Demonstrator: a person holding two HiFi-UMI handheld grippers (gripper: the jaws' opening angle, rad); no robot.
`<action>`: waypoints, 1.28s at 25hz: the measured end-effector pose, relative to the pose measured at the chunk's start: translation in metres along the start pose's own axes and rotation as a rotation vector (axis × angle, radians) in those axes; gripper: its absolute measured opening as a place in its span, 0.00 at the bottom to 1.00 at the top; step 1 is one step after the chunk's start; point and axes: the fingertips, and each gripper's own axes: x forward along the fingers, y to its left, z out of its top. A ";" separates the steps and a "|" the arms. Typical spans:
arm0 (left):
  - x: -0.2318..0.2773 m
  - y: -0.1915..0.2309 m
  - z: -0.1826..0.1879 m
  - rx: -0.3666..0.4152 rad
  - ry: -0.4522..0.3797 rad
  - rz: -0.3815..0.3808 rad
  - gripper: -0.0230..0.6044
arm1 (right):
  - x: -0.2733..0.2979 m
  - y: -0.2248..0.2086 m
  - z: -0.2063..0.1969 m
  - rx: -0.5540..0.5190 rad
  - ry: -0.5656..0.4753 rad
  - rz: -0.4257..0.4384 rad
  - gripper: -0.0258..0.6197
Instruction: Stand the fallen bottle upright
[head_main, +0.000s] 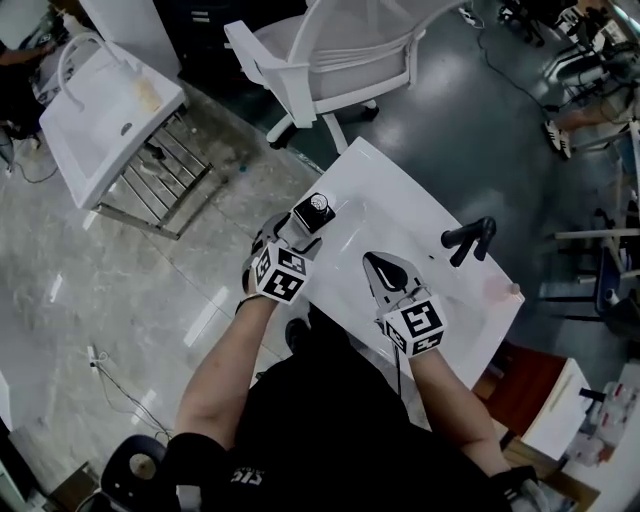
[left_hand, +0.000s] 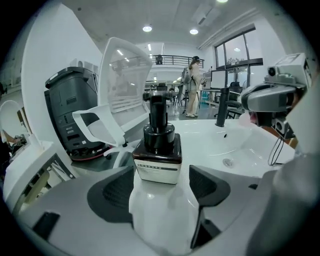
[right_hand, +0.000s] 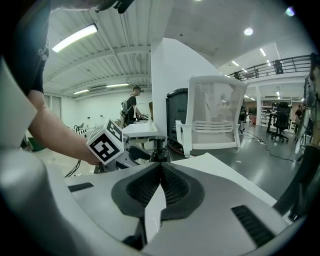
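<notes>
Our forearms reach out over the white bench (head_main: 392, 205), each hand carrying a gripper with a marker cube. Nearest to us, the right gripper (head_main: 374, 263) hovers above the bench's near part. Its jaws are pressed together with nothing between them, as the right gripper view shows (right_hand: 160, 174).

Just beyond and to the left, the left gripper (head_main: 303, 224) points at the bottle (head_main: 318, 206). In the left gripper view its jaws stand wide apart (left_hand: 160, 186). The bottle (left_hand: 157, 149) is upright on the bench just past the pads, in line with the gap, and neither pad touches it. It is a dark pump bottle with a pale label along its lower body, standing close to the bench's left edge.

Further across the bench we see the sunken basin (left_hand: 239, 142) with its drain (left_hand: 228, 162), and behind it a black faucet (head_main: 469, 238). Past the bench's far corner, a white chair (head_main: 330, 50) stands on the grey floor.
</notes>
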 end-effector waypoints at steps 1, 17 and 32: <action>-0.007 0.000 0.002 -0.012 -0.015 0.004 0.60 | -0.005 0.003 0.002 0.002 -0.003 -0.004 0.06; -0.154 -0.008 0.053 -0.131 -0.264 0.045 0.42 | -0.071 0.044 0.074 0.072 -0.184 0.046 0.06; -0.233 -0.049 0.124 -0.177 -0.409 0.169 0.20 | -0.171 0.012 0.135 0.050 -0.392 0.101 0.06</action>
